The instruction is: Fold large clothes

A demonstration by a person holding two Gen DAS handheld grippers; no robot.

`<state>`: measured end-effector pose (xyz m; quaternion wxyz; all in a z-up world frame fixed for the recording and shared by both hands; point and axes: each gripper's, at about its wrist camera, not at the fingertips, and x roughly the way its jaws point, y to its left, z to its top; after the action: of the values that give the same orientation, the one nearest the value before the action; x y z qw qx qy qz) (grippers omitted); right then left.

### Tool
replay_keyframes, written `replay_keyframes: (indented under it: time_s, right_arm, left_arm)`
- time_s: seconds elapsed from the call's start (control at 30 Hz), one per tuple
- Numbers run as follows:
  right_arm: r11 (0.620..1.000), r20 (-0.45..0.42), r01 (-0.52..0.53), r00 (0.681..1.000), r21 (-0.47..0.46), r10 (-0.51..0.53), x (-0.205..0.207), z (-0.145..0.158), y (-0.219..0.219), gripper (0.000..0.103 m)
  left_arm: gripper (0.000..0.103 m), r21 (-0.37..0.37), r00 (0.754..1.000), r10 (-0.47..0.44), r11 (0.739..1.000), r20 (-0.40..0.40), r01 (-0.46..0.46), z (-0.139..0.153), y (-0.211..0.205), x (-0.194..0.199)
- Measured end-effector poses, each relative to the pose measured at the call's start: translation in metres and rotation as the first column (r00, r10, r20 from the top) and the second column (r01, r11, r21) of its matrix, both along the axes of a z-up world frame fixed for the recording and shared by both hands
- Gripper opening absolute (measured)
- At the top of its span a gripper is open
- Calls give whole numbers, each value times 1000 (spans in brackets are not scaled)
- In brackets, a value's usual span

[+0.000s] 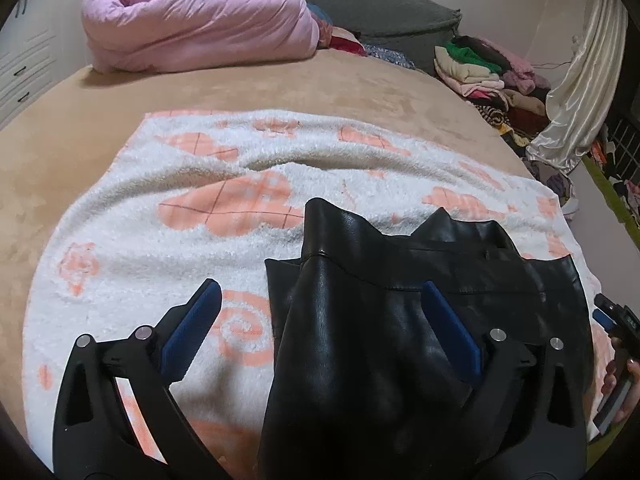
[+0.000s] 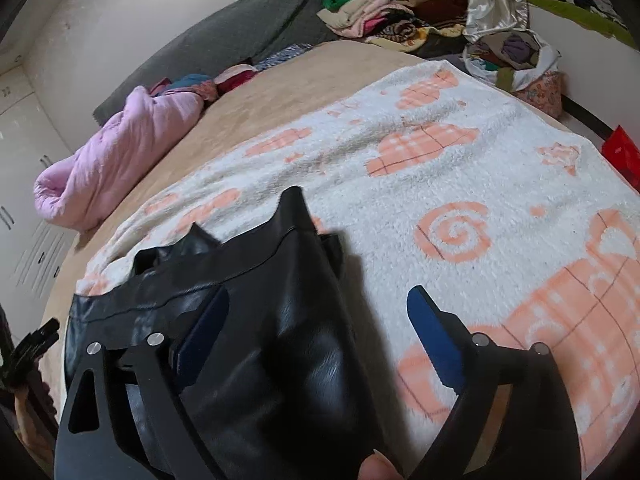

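Note:
A black leather garment (image 1: 400, 320) lies bunched on a white towel with orange patterns (image 1: 180, 208), spread over the tan bed. My left gripper (image 1: 320, 292) is open, its blue pads wide apart, with a fold of the garment rising between them. My right gripper (image 2: 316, 300) is open too, over the garment's other end (image 2: 260, 320); the garment passes between its fingers. Neither jaw is closed on the leather. The right gripper also shows at the right edge of the left wrist view (image 1: 612, 320). The towel (image 2: 460, 184) fills the right wrist view.
A rolled pink quilt (image 1: 192, 20) lies at the head of the bed by a grey headboard cushion (image 1: 380, 4). Piles of folded clothes (image 1: 492, 72) and a satin curtain (image 1: 576, 92) stand at the far right. White drawers (image 1: 20, 64) are on the left.

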<state>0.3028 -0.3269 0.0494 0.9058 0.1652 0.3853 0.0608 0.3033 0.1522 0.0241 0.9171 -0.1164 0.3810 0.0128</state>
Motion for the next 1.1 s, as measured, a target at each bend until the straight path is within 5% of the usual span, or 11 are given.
replay_keyframes:
  time_s: [0.4, 0.8, 1.1]
  right_arm:
    - [996, 56, -74, 995, -54, 77, -41, 21, 7, 95]
    - [989, 34, -129, 991, -76, 132, -69, 11, 11, 96]
    - [991, -27, -135, 990, -9, 135, -83, -17, 3, 96]
  left_arm:
    - [93, 25, 1000, 0, 1000, 5, 0, 16, -8, -31]
    - [93, 33, 1000, 17, 999, 11, -18, 15, -4, -72]
    - [93, -107, 997, 11, 994, -82, -20, -25, 9, -100]
